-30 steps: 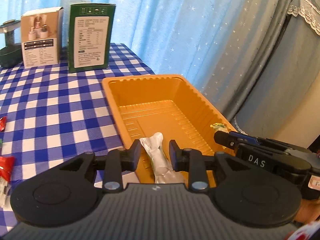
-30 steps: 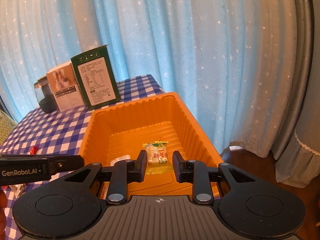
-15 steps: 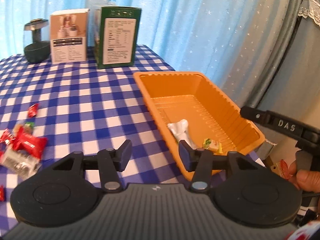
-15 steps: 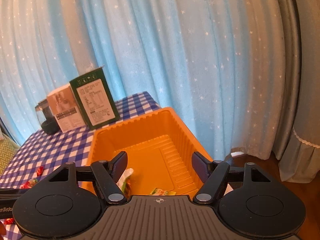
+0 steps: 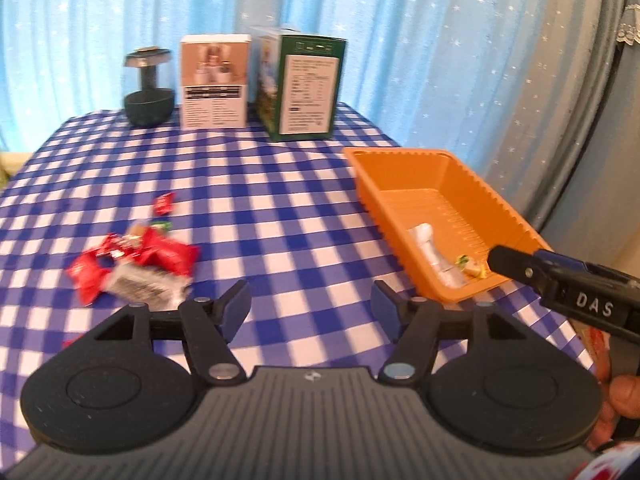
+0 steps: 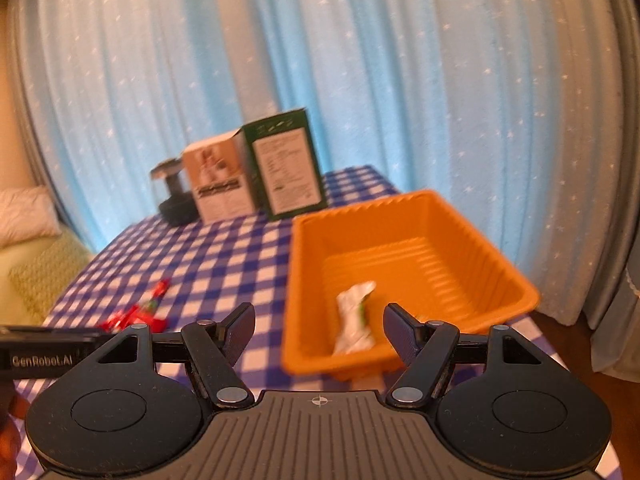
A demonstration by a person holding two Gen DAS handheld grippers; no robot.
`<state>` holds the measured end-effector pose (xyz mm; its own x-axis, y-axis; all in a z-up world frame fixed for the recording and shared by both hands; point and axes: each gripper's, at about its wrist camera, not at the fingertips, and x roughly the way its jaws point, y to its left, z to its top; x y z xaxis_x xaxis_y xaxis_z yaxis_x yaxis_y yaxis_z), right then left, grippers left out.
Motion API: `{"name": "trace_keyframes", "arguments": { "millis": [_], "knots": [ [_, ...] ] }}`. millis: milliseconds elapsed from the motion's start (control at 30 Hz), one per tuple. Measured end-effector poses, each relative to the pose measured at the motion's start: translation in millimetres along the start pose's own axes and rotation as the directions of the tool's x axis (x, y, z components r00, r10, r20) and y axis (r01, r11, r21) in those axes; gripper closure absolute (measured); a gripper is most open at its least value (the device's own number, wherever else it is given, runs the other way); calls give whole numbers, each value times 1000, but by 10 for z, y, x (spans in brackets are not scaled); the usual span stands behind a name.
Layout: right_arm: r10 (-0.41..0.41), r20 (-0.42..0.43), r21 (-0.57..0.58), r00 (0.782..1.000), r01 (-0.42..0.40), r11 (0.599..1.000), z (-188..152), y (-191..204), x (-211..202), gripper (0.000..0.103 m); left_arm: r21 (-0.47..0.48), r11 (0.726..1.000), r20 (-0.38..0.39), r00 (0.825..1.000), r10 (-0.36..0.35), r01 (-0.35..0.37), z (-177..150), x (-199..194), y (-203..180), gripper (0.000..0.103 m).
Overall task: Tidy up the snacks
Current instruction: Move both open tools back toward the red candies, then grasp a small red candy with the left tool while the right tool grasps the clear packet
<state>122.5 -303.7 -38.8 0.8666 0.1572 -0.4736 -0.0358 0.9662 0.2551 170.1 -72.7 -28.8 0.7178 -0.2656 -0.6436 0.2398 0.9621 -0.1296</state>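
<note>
Now both the left gripper [image 5: 311, 307] and right gripper [image 6: 319, 327] hang empty, the left's jaws having just spread wider. Two snacks lie in the orange tray [image 5: 478, 190]. Next, probably, comes fetching from the red snack pile [image 5: 136, 266] on the checked tablecloth [image 5: 280, 200].

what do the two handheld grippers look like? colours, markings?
Left gripper and right gripper match: black linkage fingers with dark blue pads, silver pivot rivets, two round black discs, grey ribbed body with a small centre mark. White lettering on their sides: "GenRobot.AI" on the left, "DAS" on the right.

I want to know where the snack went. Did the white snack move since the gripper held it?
Yes. The white snack now lies loose in the orange tray.
</note>
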Motion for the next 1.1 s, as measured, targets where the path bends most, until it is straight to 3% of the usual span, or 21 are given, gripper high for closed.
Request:
{"name": "trace_keyframes", "arguments": {
  "millis": [267,700,933,1100],
  "knots": [
    [73,-49,-51,996,-75,996,-106,371,-81,32,-30,997,4,997,73,-72,-216,-394,312,25],
    [130,-107,-167,986,-147,975,-353,910,-161,32,-88,985,15,988,152,-150,-550,-858,844,24],
    [204,-126,-254,971,-230,939,-363,1252,-148,32,-19,984,-1,984,180,-180,-547,-862,1113,24],
    [273,-147,-325,951,-307,894,-367,1424,143,32,49,985,-41,985,167,-165,-539,-634,1289,26]
  ]
}}
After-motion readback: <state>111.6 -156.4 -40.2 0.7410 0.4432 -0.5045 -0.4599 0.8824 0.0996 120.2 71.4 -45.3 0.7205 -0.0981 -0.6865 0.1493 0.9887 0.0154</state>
